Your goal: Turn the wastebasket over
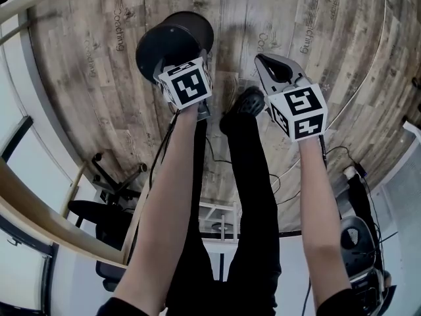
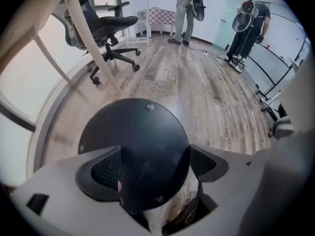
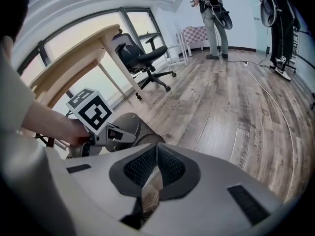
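On the floor near a shoe (image 1: pixel 248 102), the wastebasket (image 1: pixel 168 45) already seems bottom-up. The left hand-held gripper (image 2: pixel 153 166) straddles it, jaws wide, apparently not gripping. The right hand-held gripper (image 3: pixel 156 157) is closed, empty. Next, lift clear without toppling it.

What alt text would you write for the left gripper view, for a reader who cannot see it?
The left gripper, its jaws wide apart, frames the flat base of a round black wastebasket on a wooden plank floor. Behind stand a black office chair and two people.
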### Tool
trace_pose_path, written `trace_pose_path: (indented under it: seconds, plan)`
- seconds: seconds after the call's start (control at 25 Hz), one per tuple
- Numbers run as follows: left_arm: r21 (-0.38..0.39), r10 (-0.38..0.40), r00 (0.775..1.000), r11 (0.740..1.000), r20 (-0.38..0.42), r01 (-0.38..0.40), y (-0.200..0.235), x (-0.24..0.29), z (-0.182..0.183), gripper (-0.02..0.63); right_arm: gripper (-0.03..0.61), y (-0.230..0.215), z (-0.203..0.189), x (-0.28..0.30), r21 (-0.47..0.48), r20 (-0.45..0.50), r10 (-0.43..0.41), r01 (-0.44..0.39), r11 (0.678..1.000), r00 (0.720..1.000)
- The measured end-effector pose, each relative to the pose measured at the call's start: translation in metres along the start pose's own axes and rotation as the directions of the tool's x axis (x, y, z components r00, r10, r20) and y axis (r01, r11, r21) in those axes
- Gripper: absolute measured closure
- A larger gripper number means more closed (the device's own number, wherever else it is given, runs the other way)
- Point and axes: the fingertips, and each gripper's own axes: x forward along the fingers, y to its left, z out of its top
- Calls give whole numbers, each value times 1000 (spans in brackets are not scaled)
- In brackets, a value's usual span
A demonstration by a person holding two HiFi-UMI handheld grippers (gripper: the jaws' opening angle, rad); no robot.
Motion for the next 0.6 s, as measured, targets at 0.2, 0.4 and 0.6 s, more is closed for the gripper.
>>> trace_pose_path:
  seconds: [0.2, 0.4, 0.6]
  plan:
    - [-46, -74, 997, 996, 16, 74, 22, -3, 8, 168, 545, 11, 5, 11, -6, -2, 7, -7, 1000, 1000]
    - [-12, -121, 993, 993, -1, 121, 34, -9, 6, 347, 545, 31, 12, 24, -8, -8, 26, -26, 1000, 1000]
    - [-10, -172, 985, 985, 29, 172, 51, -17, 7, 284, 545, 52, 19, 43, -6, -19, 57, -57, 998, 998]
